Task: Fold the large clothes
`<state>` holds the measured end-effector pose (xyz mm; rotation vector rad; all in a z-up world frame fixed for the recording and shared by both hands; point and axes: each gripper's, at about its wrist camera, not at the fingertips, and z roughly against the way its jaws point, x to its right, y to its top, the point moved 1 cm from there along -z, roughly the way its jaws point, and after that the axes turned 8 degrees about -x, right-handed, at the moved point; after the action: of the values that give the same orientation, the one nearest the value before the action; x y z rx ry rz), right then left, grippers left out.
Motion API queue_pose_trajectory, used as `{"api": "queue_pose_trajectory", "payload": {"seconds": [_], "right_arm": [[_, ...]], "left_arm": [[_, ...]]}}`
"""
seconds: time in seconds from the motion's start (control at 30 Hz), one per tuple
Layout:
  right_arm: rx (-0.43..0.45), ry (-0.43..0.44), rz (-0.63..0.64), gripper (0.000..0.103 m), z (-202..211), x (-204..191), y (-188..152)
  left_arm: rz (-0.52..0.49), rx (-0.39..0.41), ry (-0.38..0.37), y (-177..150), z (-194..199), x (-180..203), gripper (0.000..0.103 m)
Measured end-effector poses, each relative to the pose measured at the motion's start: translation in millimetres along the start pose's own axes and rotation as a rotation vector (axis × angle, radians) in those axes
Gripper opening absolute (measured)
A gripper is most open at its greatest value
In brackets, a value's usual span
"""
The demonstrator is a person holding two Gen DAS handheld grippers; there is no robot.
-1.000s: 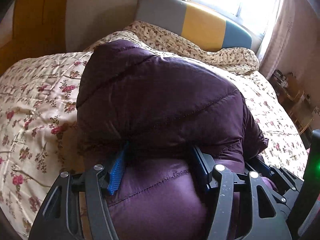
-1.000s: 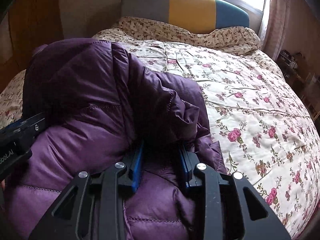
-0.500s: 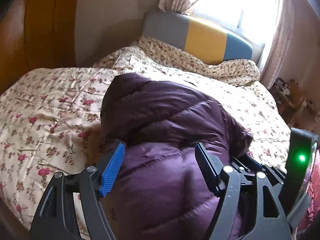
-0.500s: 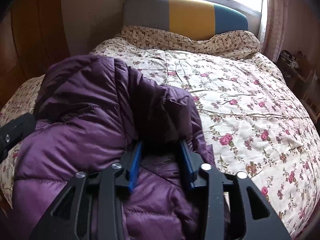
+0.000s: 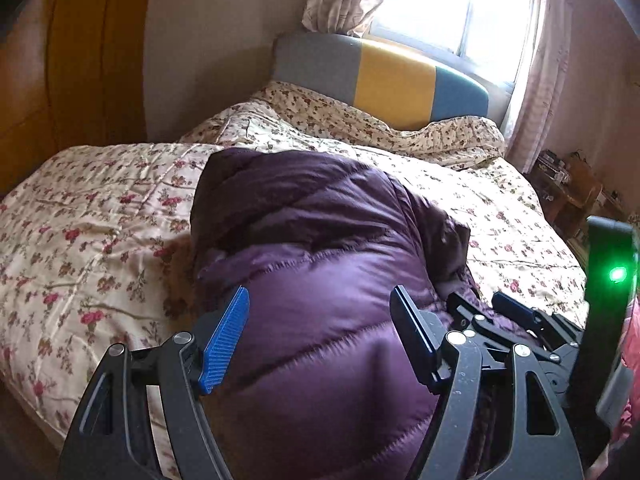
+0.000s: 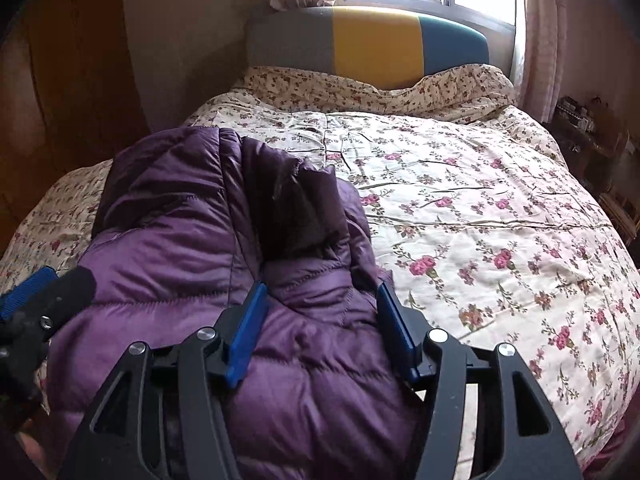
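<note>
The purple jacket (image 5: 320, 280) lies bunched on the near left part of the bed (image 5: 100, 240). The left gripper (image 5: 320, 340) hovers above it, jaws spread and empty. Further right, the right gripper (image 6: 320, 328) likewise has its jaws parted over the jacket, gripping nothing.

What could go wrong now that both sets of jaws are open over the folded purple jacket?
1. The purple down jacket looks puffy; with the left gripper and right gripper open, its top layer may spring back and unfold.
2. A dark flap sticks up on the right side and could spoil a neat fold.
3. The bundle sits near the edge of the floral quilt, so a push could slide it off.
</note>
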<state>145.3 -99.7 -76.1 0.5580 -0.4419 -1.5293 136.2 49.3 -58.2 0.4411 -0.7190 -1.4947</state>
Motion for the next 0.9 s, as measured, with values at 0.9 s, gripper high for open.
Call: {"api": "queue_pose_trajectory", "payload": {"seconds": [0.9], "right_arm": [[0.020, -0.013, 0.063, 0.065, 26, 5, -36]], "left_arm": [[0.073, 0.030, 0.048, -43, 20, -9, 0.090]]}}
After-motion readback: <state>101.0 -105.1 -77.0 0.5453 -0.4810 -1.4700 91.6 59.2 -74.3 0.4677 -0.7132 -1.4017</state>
